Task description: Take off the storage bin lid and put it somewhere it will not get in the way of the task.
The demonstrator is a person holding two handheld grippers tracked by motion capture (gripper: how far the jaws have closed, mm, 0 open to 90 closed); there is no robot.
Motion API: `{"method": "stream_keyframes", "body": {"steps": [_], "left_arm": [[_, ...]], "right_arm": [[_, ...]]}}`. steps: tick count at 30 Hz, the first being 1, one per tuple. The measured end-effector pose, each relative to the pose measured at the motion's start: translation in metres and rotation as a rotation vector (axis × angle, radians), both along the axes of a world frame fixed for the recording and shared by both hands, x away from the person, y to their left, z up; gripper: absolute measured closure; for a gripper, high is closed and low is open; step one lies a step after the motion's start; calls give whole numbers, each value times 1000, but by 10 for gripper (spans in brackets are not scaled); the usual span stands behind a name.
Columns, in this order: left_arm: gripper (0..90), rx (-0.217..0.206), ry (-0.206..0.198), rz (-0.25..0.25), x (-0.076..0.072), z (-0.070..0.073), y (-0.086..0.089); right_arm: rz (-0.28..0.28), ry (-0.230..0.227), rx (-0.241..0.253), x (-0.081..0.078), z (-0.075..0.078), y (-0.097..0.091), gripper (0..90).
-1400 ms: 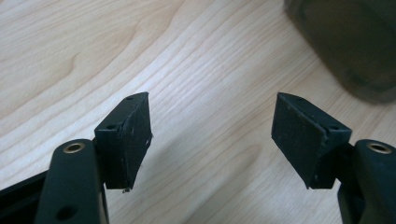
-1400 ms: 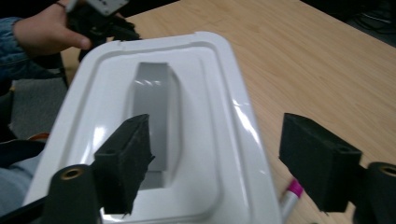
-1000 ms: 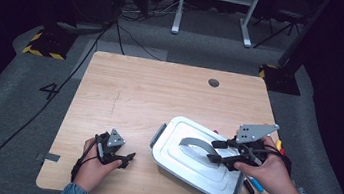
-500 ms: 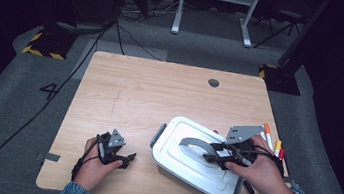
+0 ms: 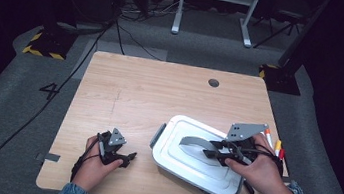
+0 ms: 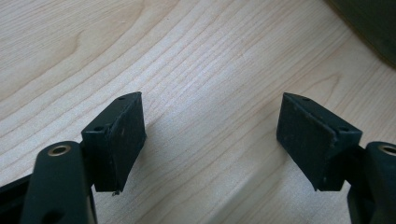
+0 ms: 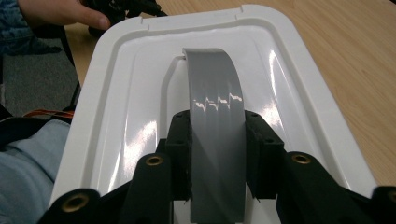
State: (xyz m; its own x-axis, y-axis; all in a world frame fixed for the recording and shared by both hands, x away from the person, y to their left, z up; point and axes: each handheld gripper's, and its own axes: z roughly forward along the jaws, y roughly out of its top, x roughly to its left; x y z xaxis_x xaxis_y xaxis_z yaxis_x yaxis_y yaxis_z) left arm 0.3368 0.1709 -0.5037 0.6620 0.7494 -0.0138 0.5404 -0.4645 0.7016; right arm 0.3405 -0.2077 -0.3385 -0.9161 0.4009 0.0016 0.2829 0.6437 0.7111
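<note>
The right gripper point(image 7: 217, 140) has just been closing its jaws, and in the right gripper view the two black pads now sit against both sides of the grey arched plastic handle point(image 7: 212, 93) of the white plastic box lid point(image 7: 121, 93), so the handle is held between them. In the high view this right gripper point(image 5: 214, 151) reaches over the white rectangular plastic box point(image 5: 171, 160) from the right-hand side, with the hand point(image 5: 261, 172) behind it. The box stands on the wooden bench point(image 5: 150, 94) near its front right corner, turned a little against the front edge, and a grey latch point(image 5: 157, 135) shows on its left end; I cannot tell if this latch is locked or free. A few coloured marker pens point(image 5: 274, 146) lie just beside the box along the right edge of the bench. The left gripper point(image 5: 124, 157) lies low near the front left corner, well apart from the box; its jaws have just been opening a little, and in the left gripper view the pads point(image 6: 123, 135) stand apart with only the bare wood between them. As I judge it, the work is at its beginning: the handle is caught, but the lid sits flat and fully on the box. What is left is to lift the lid or the whole box by the handle, and perhaps to do something with the pens afterwards.
</note>
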Motion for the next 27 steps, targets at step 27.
{"method": "stream_keyframes", "body": {"steps": [27], "left_arm": [[242, -4, 3, -8, 1, 0, 1]], "right_arm": [[-49, -71, 111, 84, 40, 9, 671]]}}
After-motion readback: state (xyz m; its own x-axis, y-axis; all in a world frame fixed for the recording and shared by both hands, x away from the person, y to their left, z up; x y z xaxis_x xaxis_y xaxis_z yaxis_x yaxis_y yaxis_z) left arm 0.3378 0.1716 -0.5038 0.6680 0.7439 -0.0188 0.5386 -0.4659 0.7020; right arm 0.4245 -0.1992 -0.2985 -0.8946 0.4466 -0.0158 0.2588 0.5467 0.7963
